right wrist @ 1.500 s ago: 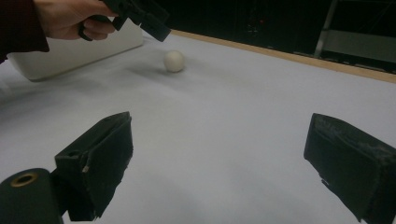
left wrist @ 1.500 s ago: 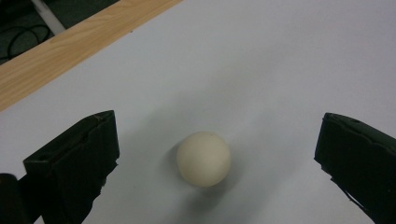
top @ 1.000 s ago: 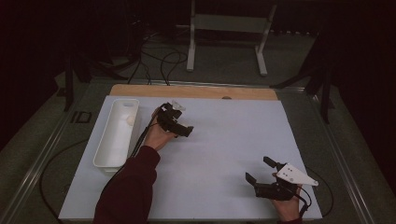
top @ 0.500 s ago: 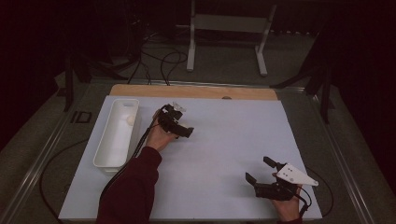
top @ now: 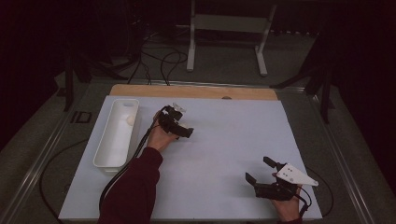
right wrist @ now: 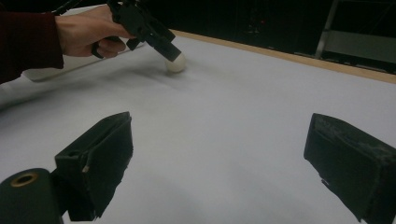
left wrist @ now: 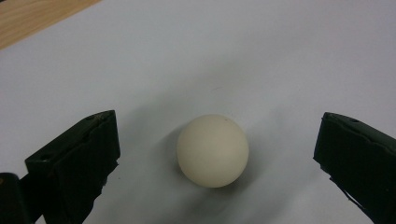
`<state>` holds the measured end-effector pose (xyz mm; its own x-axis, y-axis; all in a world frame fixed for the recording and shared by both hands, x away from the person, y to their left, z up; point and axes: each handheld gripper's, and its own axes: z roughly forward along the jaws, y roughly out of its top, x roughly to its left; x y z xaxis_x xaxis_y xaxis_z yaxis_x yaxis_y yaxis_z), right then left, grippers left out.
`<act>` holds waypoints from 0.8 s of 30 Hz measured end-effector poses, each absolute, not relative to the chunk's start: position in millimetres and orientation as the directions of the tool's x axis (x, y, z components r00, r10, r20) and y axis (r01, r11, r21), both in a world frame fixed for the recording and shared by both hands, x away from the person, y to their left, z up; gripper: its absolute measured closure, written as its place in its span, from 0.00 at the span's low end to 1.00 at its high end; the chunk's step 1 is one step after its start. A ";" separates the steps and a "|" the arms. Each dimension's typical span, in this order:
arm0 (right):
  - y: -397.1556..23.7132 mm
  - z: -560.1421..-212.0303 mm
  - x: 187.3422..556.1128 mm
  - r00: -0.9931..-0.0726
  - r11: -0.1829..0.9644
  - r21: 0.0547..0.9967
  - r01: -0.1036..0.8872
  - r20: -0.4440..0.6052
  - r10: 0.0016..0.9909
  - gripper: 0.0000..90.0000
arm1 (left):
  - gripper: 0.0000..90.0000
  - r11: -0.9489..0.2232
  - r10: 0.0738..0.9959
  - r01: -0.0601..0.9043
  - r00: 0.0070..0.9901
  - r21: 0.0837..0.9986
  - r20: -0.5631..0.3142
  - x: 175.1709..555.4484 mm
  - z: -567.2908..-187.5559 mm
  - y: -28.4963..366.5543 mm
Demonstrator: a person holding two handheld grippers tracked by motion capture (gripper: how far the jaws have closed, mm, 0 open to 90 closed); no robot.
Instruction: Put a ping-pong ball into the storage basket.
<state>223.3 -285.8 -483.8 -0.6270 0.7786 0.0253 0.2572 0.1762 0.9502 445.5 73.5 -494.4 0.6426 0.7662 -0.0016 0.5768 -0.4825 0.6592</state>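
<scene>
A cream ball (left wrist: 212, 150) rests on the white table sheet (top: 224, 140). It lies between the jaws of my left gripper (left wrist: 218, 126), which stands open, with both pads clear of the ball. From the high view the left gripper (top: 186, 131) sits left of centre, held by a hand in a dark red sleeve. The right gripper view shows the same ball (right wrist: 176, 63) under that gripper's tip, far off. My right gripper (top: 258, 169) rests near the front right edge, open (right wrist: 219, 135), with nothing between its jaws.
A long white tray (top: 108, 149) lies along the left side of the sheet, with a small pale round thing (top: 130, 120) inside it. A wooden strip (top: 196, 91) borders the far edge. Cables and a stand's legs lie on the floor beyond.
The left gripper has shifted very slightly over the sheet. The right gripper has stayed where it was.
</scene>
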 end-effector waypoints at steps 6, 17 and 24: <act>-285.9 -483.5 223.1 -0.627 0.176 0.950 0.256 0.024 0.779 0.09 | 0.03 -0.474 0.782 0.600 0.624 0.645 -0.006 446.4 -498.7 72.1; -285.9 -483.4 223.0 -0.627 0.180 0.950 0.256 0.022 0.779 0.09 | 0.28 -0.447 0.801 0.623 0.598 0.642 -0.022 446.7 -502.5 71.2; -286.2 -483.2 222.9 -0.627 0.179 0.951 0.254 0.021 0.778 0.09 | 0.39 -0.439 0.805 0.640 0.592 0.631 -0.040 447.9 -505.6 70.7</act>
<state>222.9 -286.2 -483.2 -0.6274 0.7784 0.0206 0.2537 0.1793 0.9505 447.9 70.7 -505.6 0.5915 0.8053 -0.0399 0.6397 -0.4386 0.6312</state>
